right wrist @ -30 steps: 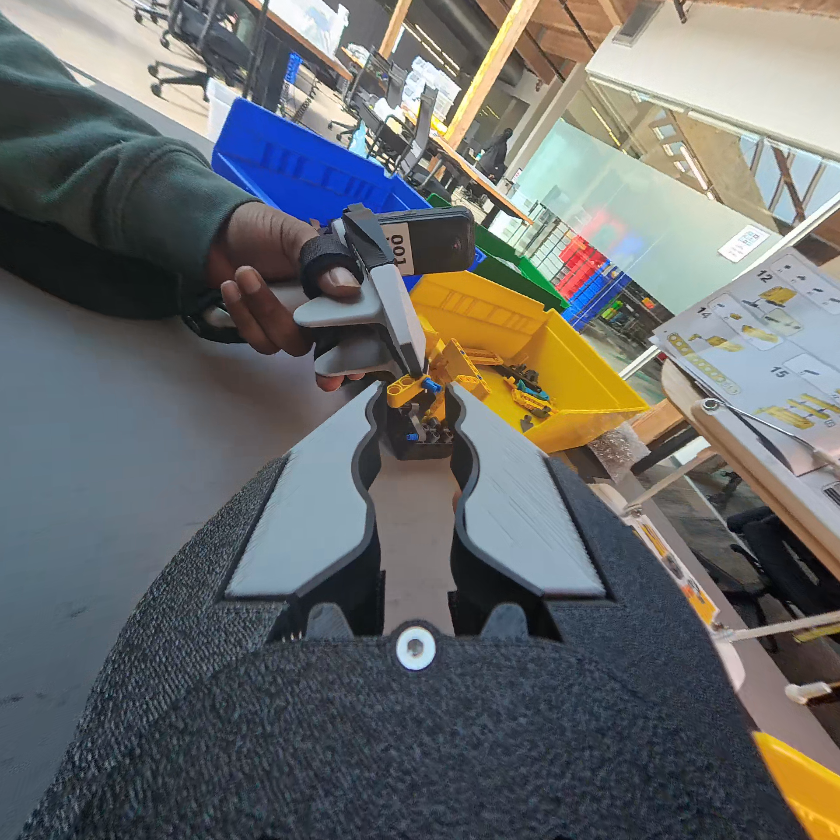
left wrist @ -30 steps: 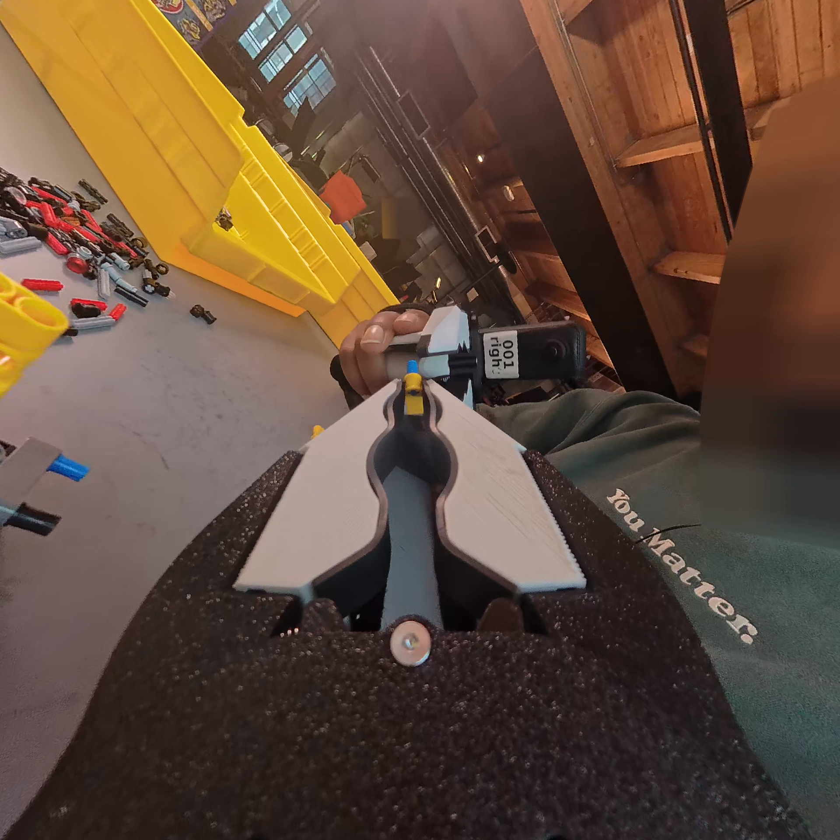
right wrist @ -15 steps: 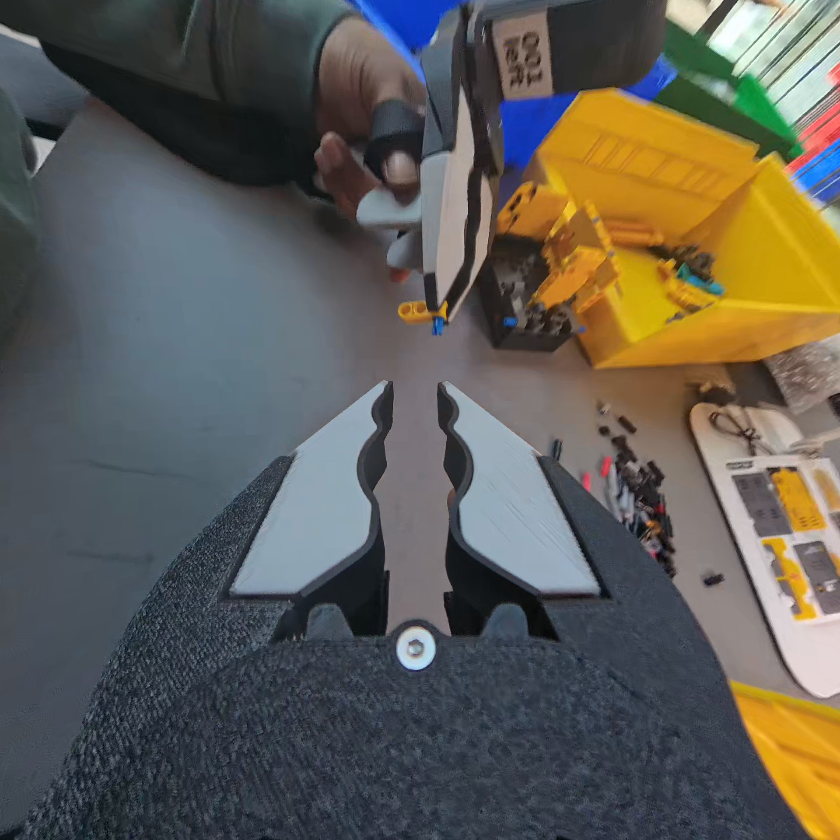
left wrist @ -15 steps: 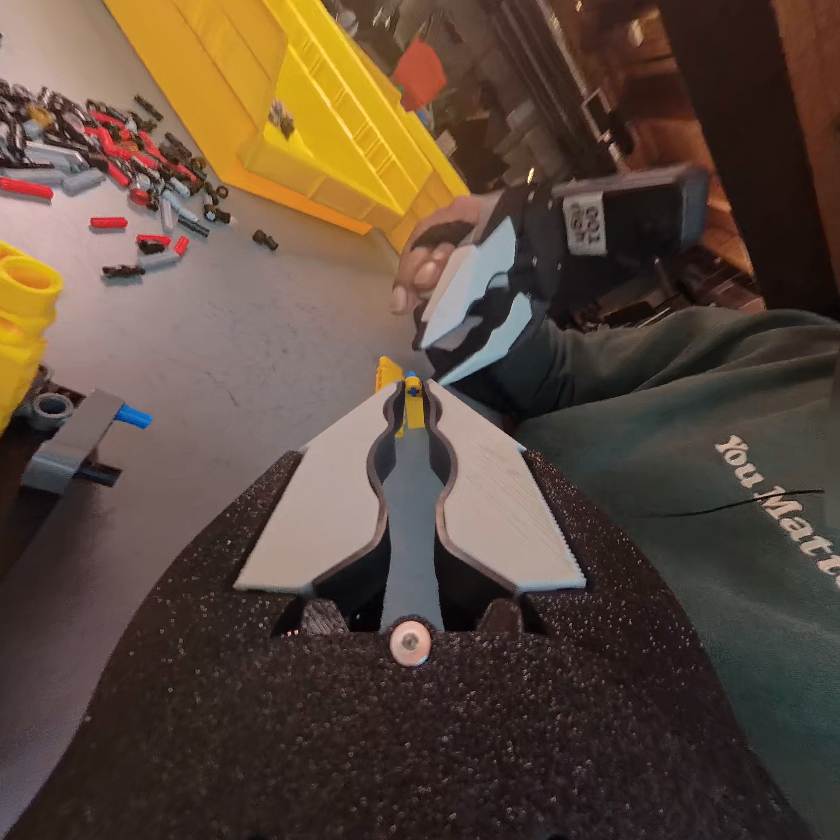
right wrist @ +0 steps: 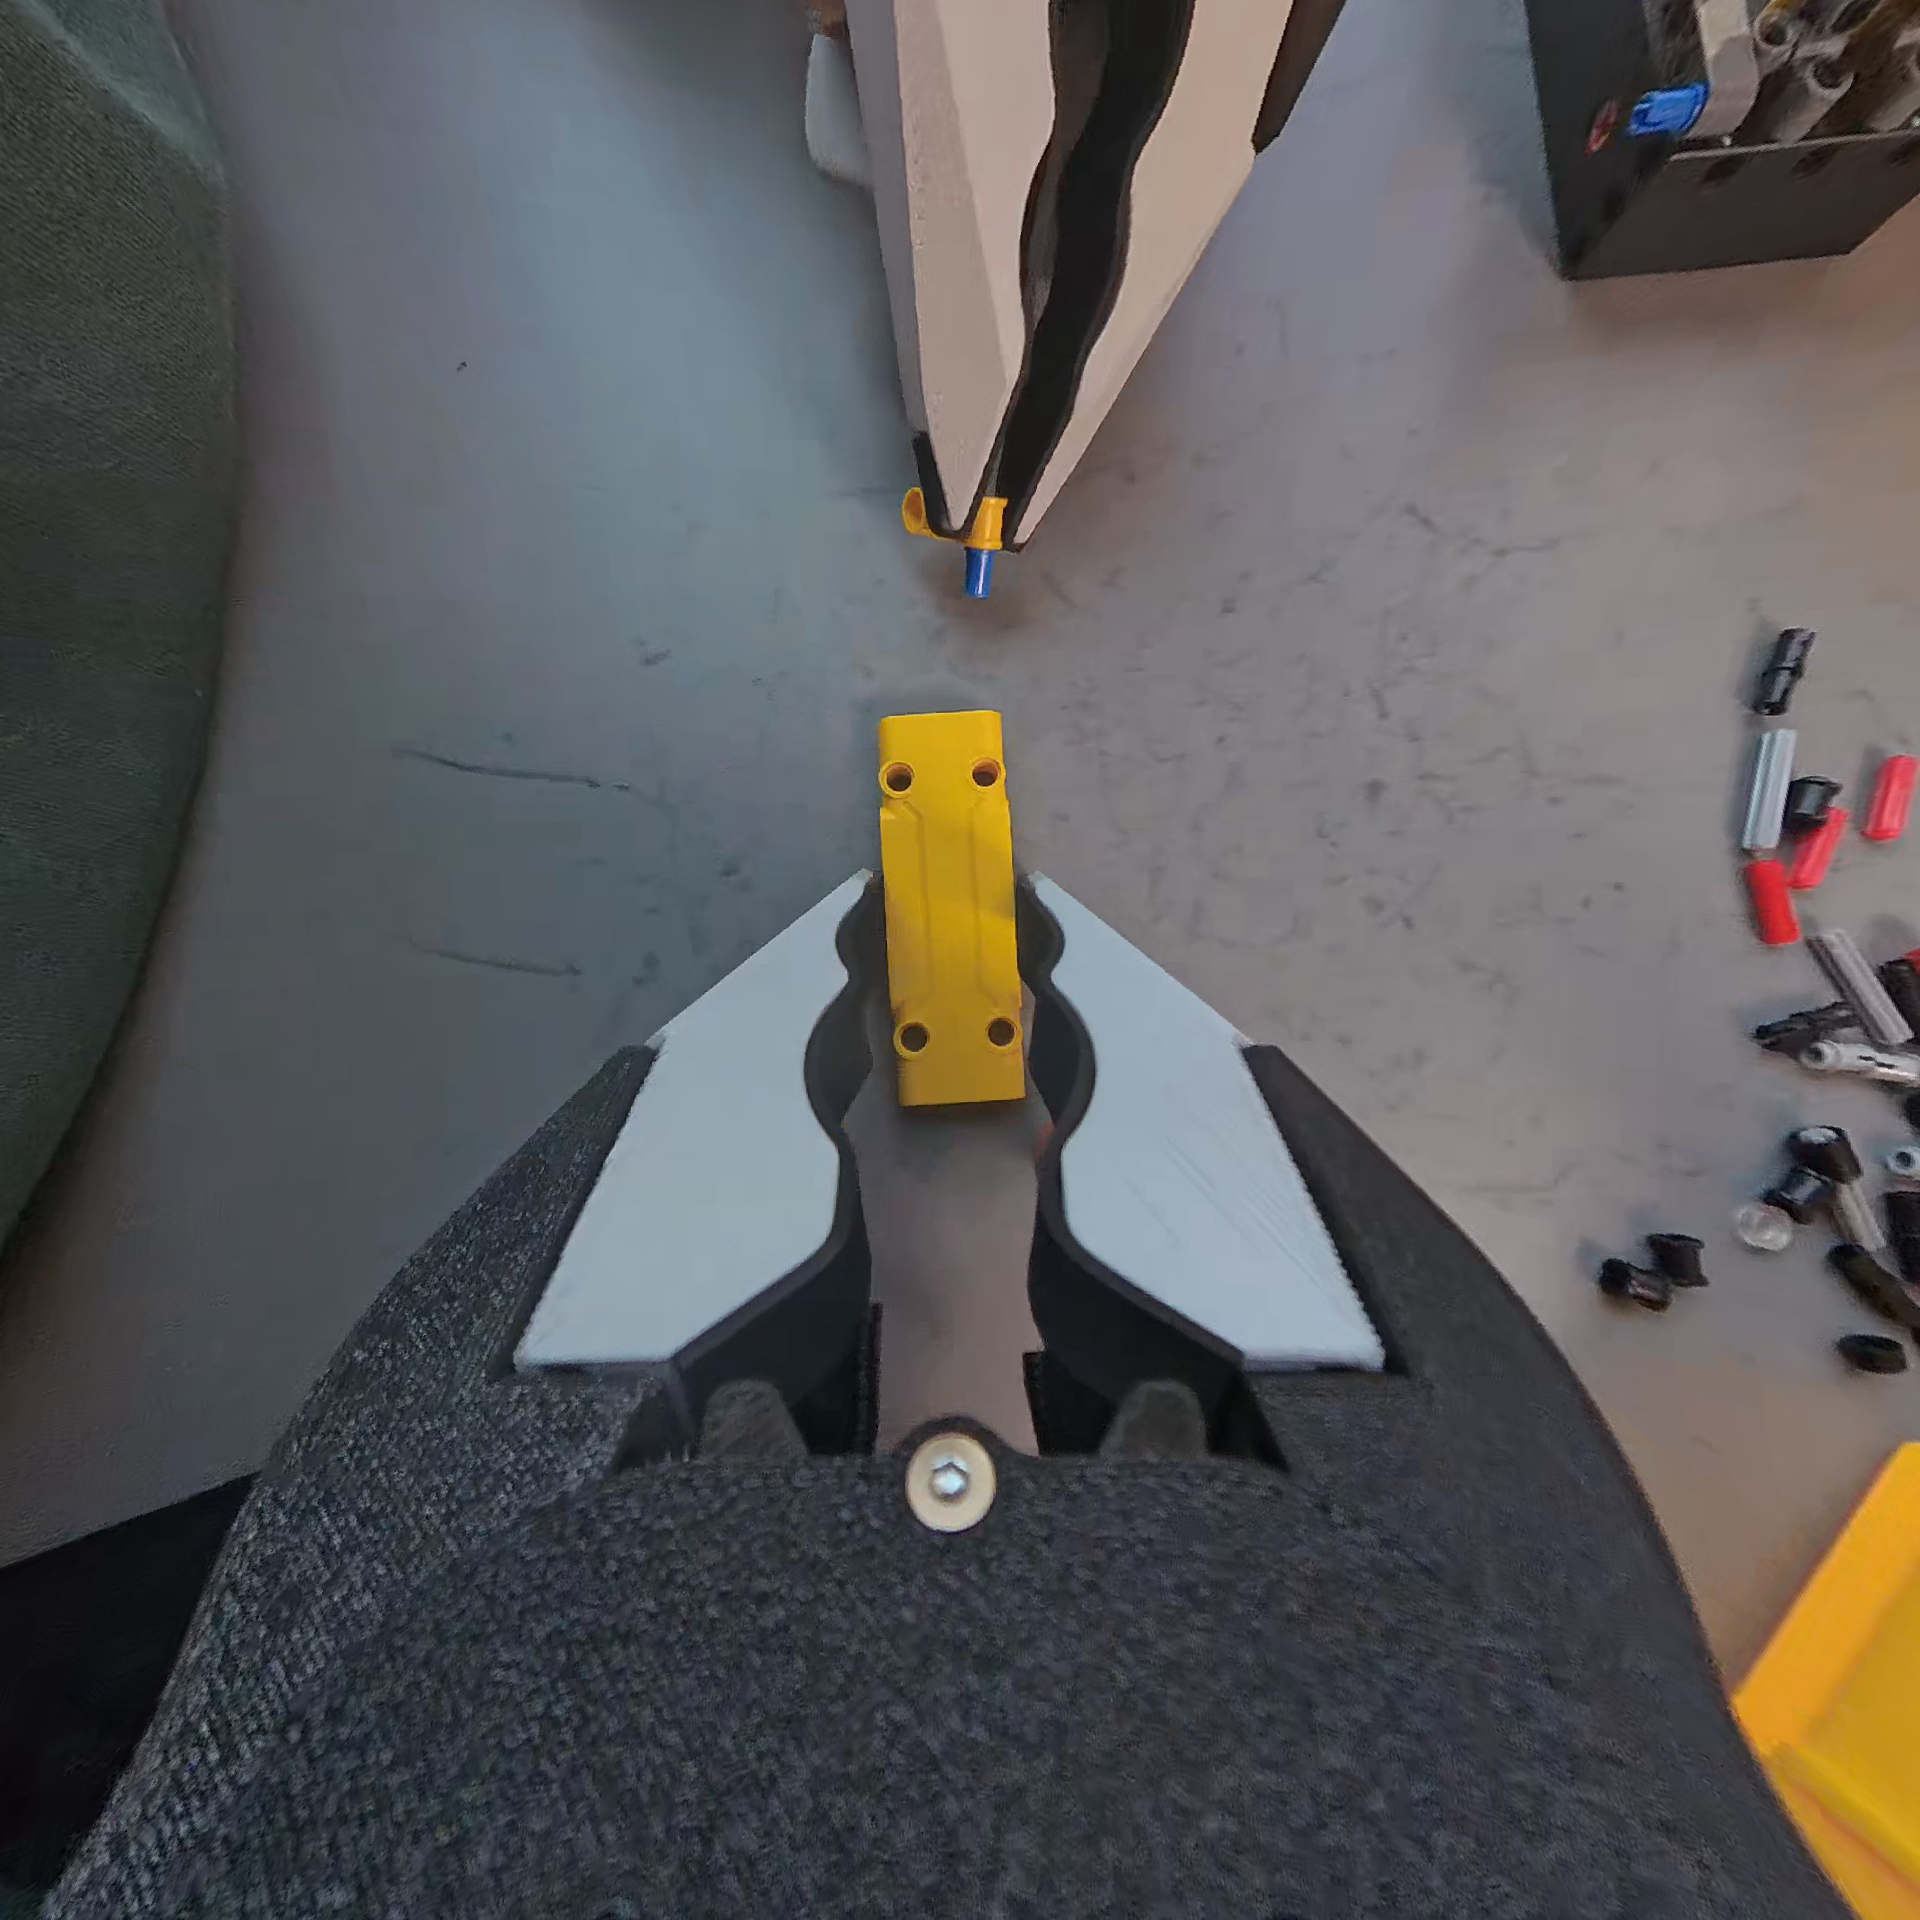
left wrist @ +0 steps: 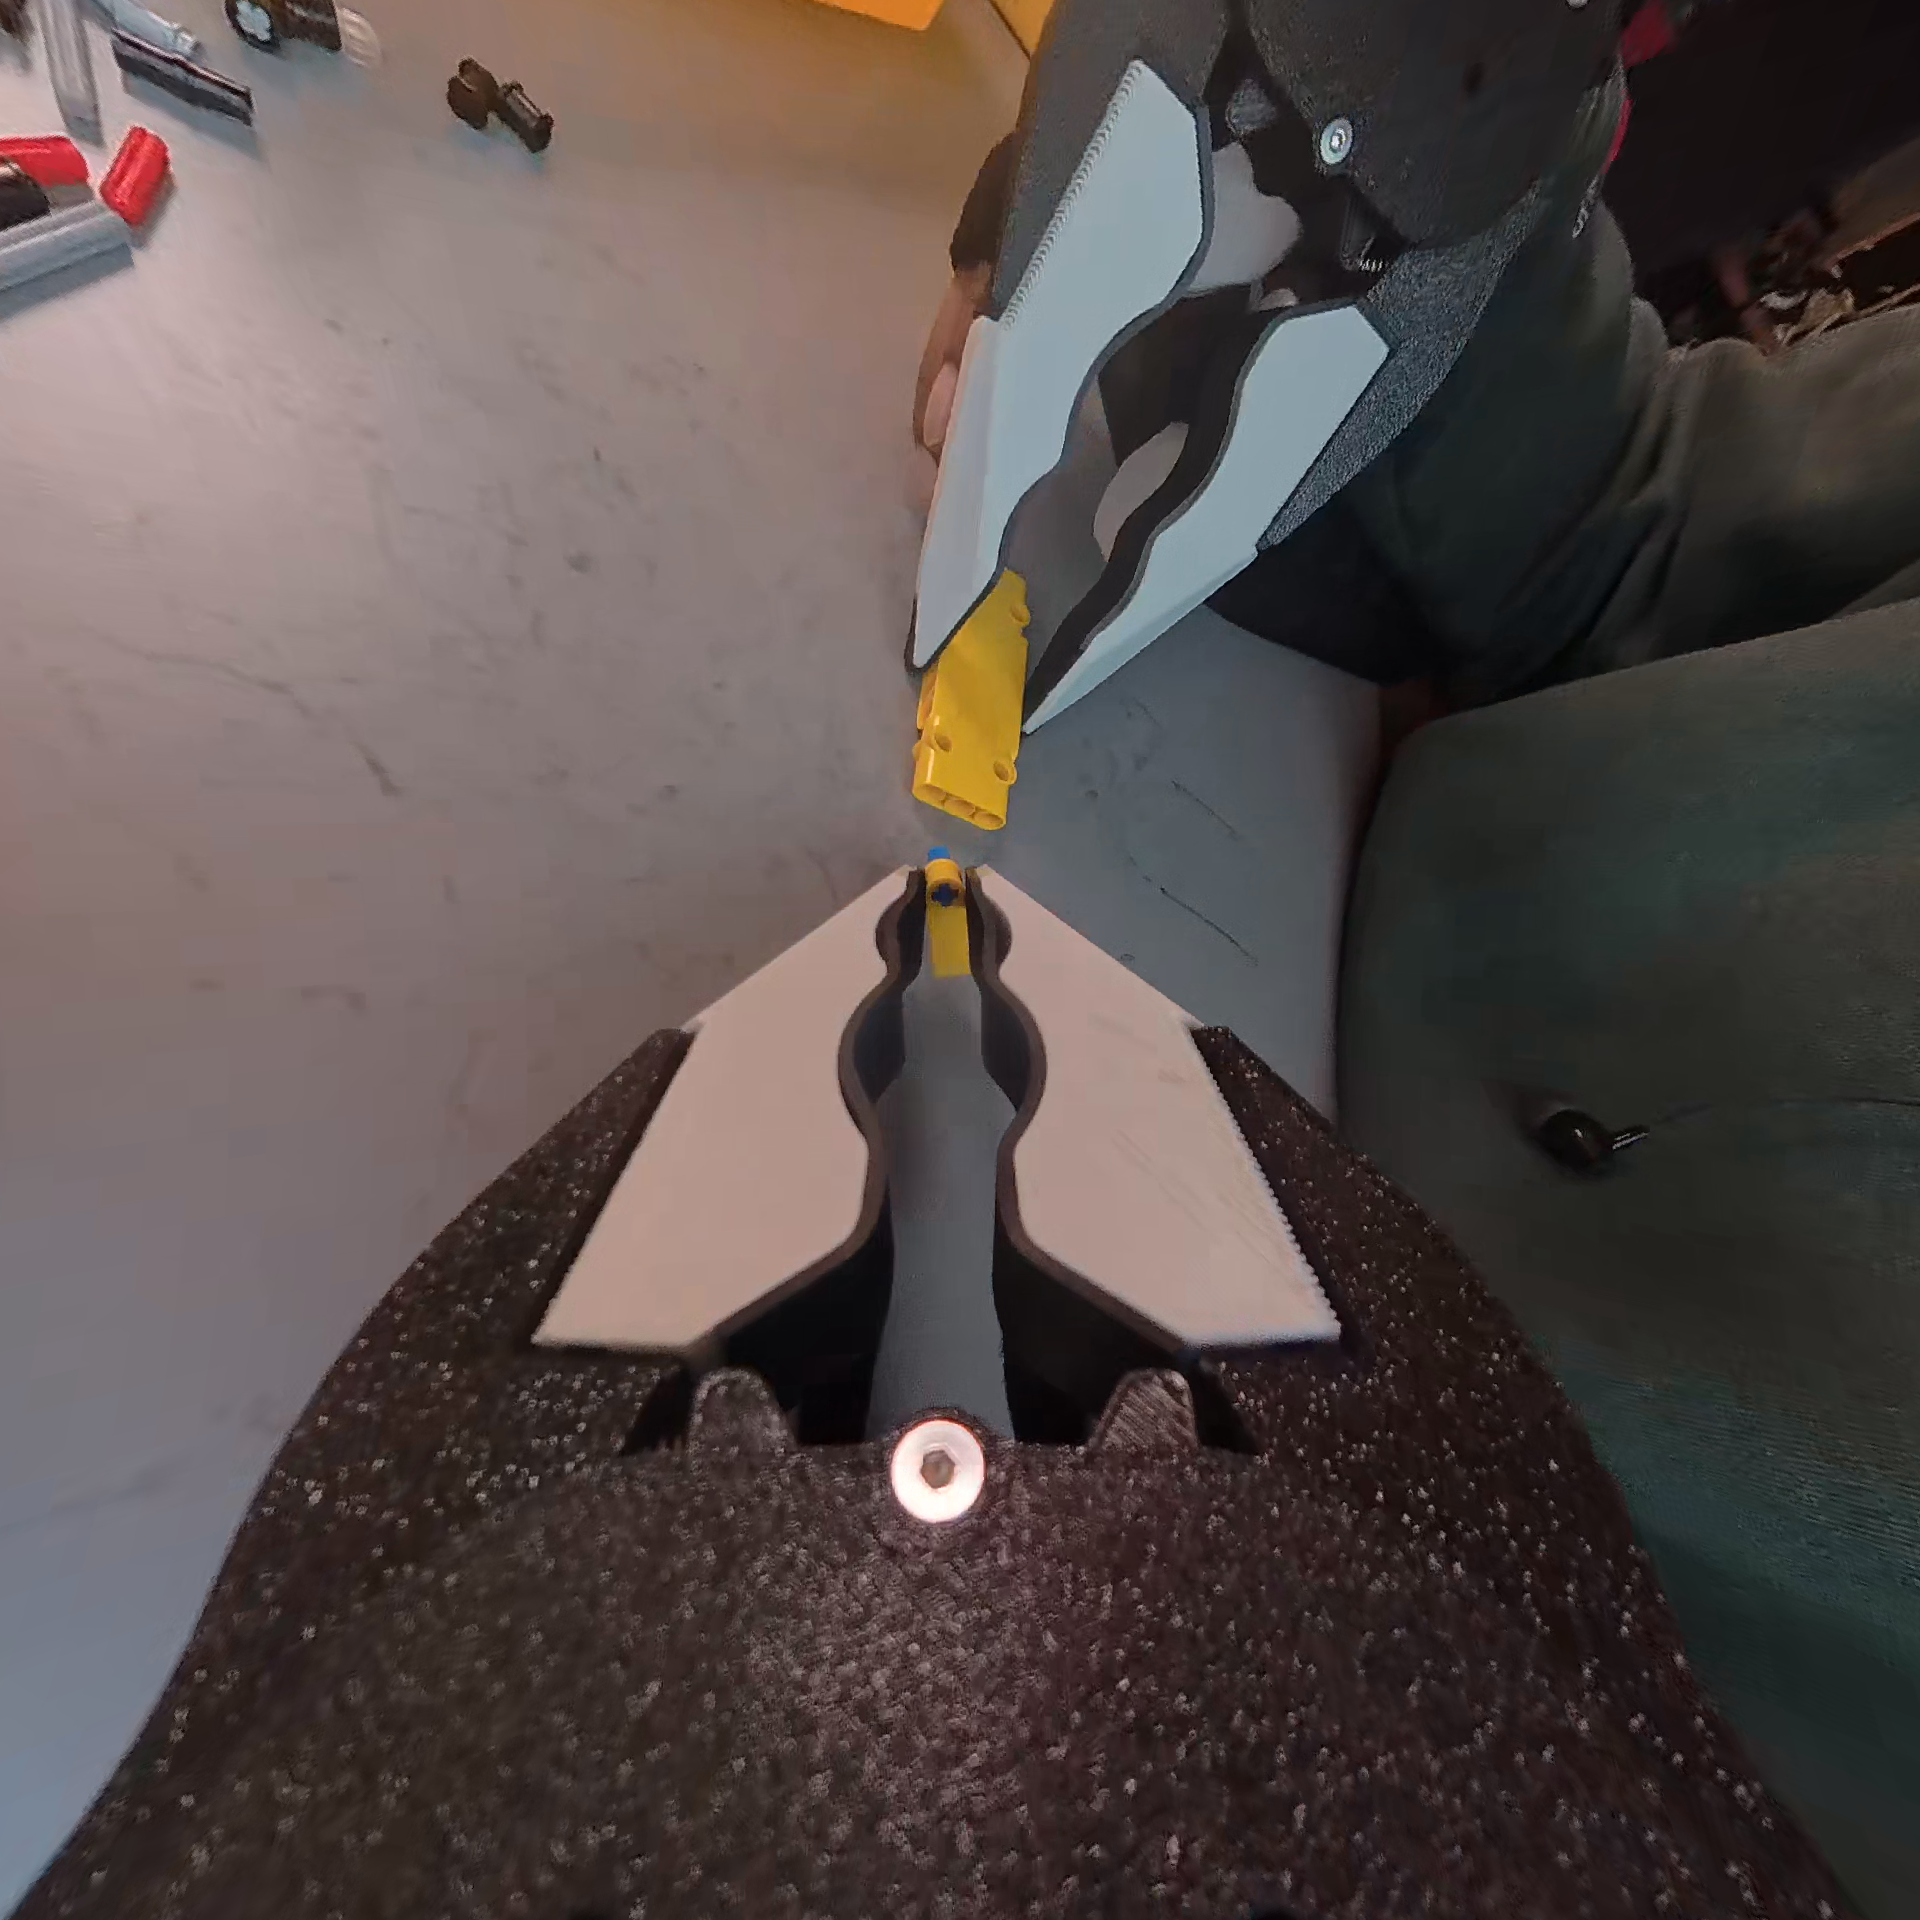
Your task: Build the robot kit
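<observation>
Your right gripper [right wrist: 951, 883] now clamps a yellow panel brick [right wrist: 951, 914] between its fingertips, the brick's long axis running forward past the tips, four pin holes showing on its upper face. Half a second ago those jaws stood apart with nothing between them, so the pick-up has only just happened. In the left wrist view the same brick [left wrist: 971, 717] juts out of the right gripper [left wrist: 1023, 675] toward your other tool.

Your left gripper [left wrist: 943, 883] is pinched tight on a small yellow connector [left wrist: 947, 935] with a blue pin [left wrist: 940, 858] poking out past the tips, as it was a second ago. From the right wrist view that blue pin [right wrist: 977, 571] points at the free end of the panel brick, near it but with a clear gap of grey table [right wrist: 1351, 623] between them; earlier the two tools were well apart and at an angle, and now they face each other almost in line.

Loose red, grey and black small parts [right wrist: 1829, 935] lie scattered to the right, a black and grey part-built model [right wrist: 1714, 156] sits at the far right, and a yellow bin [right wrist: 1849, 1683] edges into the near corner. A dark green sleeve [left wrist: 1662, 935] fills the side of the left view.
</observation>
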`<state>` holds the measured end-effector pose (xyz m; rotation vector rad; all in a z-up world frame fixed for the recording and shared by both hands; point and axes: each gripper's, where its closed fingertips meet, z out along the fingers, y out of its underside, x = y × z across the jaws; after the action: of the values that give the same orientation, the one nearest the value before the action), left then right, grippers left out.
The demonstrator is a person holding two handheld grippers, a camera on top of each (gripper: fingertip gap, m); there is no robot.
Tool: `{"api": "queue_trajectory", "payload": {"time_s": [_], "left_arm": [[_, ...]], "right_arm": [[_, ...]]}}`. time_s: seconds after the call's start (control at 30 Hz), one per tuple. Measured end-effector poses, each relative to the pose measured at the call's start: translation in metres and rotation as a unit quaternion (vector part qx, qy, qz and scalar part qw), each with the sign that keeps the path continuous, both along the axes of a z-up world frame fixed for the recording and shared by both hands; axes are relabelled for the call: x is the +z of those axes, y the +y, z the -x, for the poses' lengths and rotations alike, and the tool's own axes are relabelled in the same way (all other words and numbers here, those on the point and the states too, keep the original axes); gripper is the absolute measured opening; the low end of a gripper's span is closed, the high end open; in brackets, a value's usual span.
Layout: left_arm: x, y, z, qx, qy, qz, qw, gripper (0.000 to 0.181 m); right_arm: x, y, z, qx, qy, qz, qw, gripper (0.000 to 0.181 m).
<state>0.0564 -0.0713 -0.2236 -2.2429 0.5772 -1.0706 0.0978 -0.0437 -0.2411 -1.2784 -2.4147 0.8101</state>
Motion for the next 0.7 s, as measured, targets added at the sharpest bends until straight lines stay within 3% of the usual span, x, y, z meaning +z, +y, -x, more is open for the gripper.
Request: {"api": "queue_trajectory", "payload": {"time_s": [0.27,0.7], "left_arm": [[0.013,0.008,0.006,0.026,-0.042,-0.011,0.999,0.006],[0.048,0.036,0.045,0.133,-0.198,-0.009,0.971,0.006]], "right_arm": [[0.005,0.004,0.019,-0.008,0.054,-0.034,0.998,0.024],[0.051,0.025,0.055,-0.058,0.238,-0.08,0.966,0.024]]}}
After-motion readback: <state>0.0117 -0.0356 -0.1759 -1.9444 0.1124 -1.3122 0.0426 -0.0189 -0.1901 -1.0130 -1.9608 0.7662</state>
